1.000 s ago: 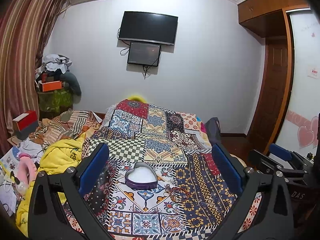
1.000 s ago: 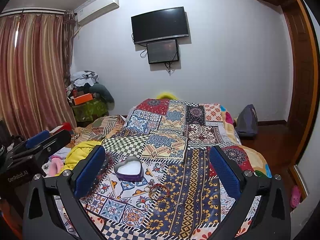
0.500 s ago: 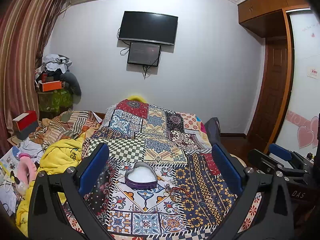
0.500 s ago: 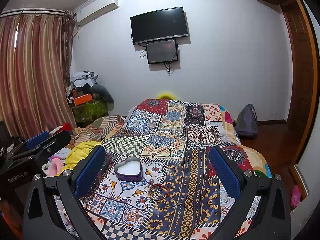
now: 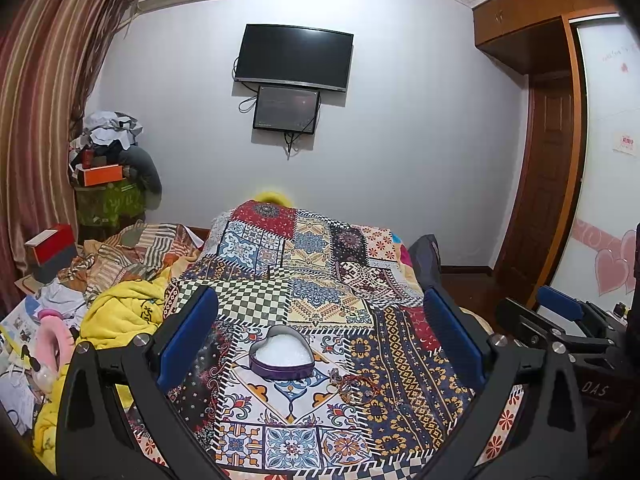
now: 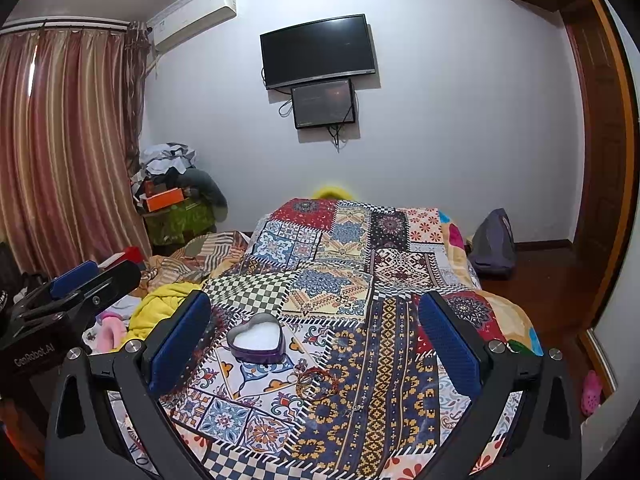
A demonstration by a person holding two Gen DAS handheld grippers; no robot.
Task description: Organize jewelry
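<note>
- While we hold both claws spread wide, the left claw (image 5: 320,344) frames the heart box (image 5: 282,358); bangles (image 5: 354,384) lie right of it.
- Beside our right claw (image 6: 314,342), the other reads "GenRobot.AI".

Patterned cloth quilt (image 5: 320,300), glossy heart tin (image 5: 281,356), matt wall (image 5: 400,120)

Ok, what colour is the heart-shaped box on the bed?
The heart-shaped box has purple sides and a white inside, clearest in the left wrist view.

The jewelry pile (image 6: 314,382) beside the heart-shaped box (image 6: 256,338) is too small to separate into pieces.
</note>
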